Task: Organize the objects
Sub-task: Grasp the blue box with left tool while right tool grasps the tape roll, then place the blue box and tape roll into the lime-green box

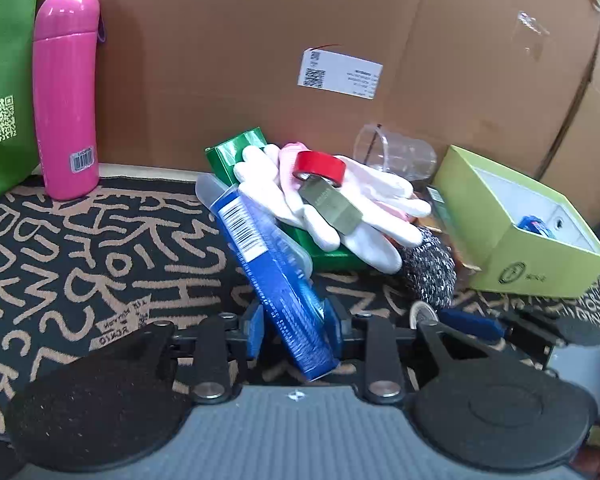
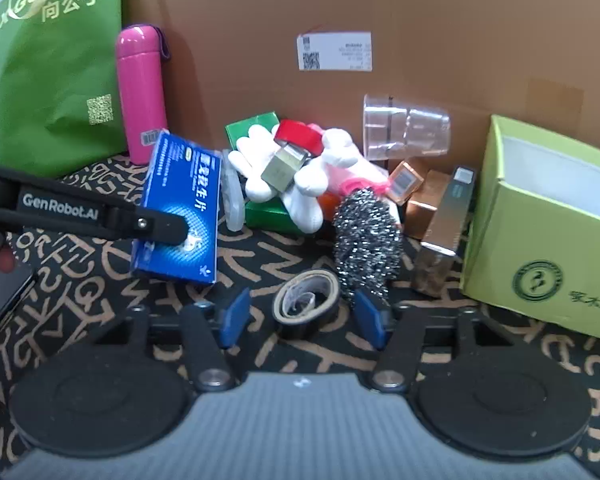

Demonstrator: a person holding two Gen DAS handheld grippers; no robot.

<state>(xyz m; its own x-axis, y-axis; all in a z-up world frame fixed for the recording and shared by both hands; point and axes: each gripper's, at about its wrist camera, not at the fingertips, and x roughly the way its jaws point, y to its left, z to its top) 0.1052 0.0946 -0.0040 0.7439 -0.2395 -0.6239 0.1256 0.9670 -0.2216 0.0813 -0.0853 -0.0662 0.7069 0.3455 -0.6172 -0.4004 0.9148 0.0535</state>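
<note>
- The left hand-held gripper [image 1: 294, 326] is pinching the near end of a flat blue cardboard box with white print [image 1: 274, 276], its blue pads pressing on both faces; the box is leaning tilted, its far end resting against the pile behind it.
- In the right wrist view, the same blue box [image 2: 182, 208] is sitting left of centre, with the left hand-held gripper's black finger [image 2: 156, 228] lying across its face.
- The right hand-held gripper [image 2: 302, 318] is standing partly spread around a dark roll of tape [image 2: 306, 304] lying on the patterned black-and-tan mat [image 2: 80, 320]; gaps are showing between the pads and the roll.
- A silvery steel-wool scourer [image 2: 366, 240] is lying just beyond the right pad.
- Farther back, a pile is holding white gloves [image 2: 260, 172], a red tape roll [image 2: 298, 134], a small metallic box [image 2: 284, 168] and a green box [image 2: 252, 128].
- A clear plastic cup [image 2: 406, 132] is lying on its side behind the pile.
- A light-green open cardboard box [image 2: 540, 248] is sitting at the right.
- A pink flask [image 2: 140, 96] and a green bag [image 2: 56, 80] are standing at the far left against a brown carton [image 2: 440, 20].
</note>
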